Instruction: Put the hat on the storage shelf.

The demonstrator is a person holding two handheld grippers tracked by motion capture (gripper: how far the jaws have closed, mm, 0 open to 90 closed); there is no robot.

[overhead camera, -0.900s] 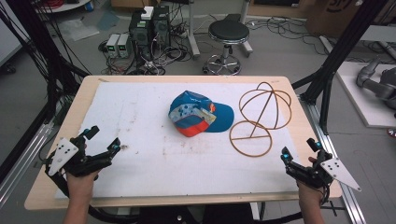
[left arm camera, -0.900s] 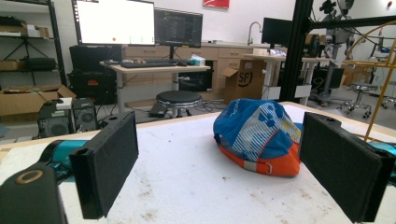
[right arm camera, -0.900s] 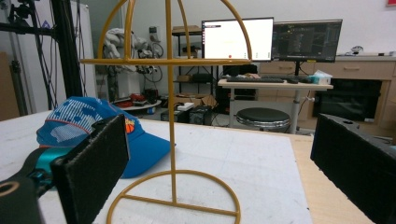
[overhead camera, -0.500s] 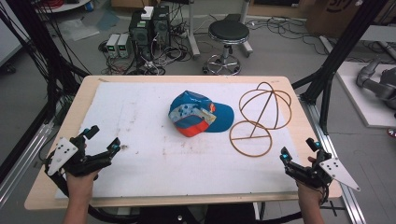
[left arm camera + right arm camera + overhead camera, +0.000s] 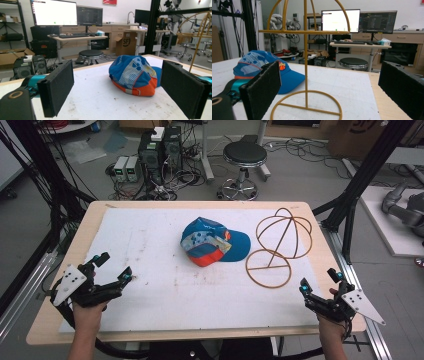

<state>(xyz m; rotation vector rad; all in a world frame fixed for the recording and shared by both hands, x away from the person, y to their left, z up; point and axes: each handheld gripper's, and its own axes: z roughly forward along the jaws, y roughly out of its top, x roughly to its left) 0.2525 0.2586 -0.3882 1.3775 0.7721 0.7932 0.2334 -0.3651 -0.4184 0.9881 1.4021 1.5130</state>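
A blue, white and orange cap [image 5: 214,242] lies in the middle of the white mat, its brim pointing right. Just right of it stands a gold wire hat stand [image 5: 277,242] with a round base ring and a domed top. My left gripper [image 5: 113,266] rests open near the front left of the table, well apart from the cap [image 5: 133,75], with nothing between its pads. At the front right corner my right gripper [image 5: 320,282] is open too, facing the wire stand [image 5: 305,62] with the cap [image 5: 265,70] behind it.
The white mat [image 5: 150,250] covers most of the wooden table [image 5: 320,220]. Black frame posts [image 5: 360,185] stand at the table's sides. A stool [image 5: 244,162] and computer boxes [image 5: 160,145] sit on the floor beyond the far edge.
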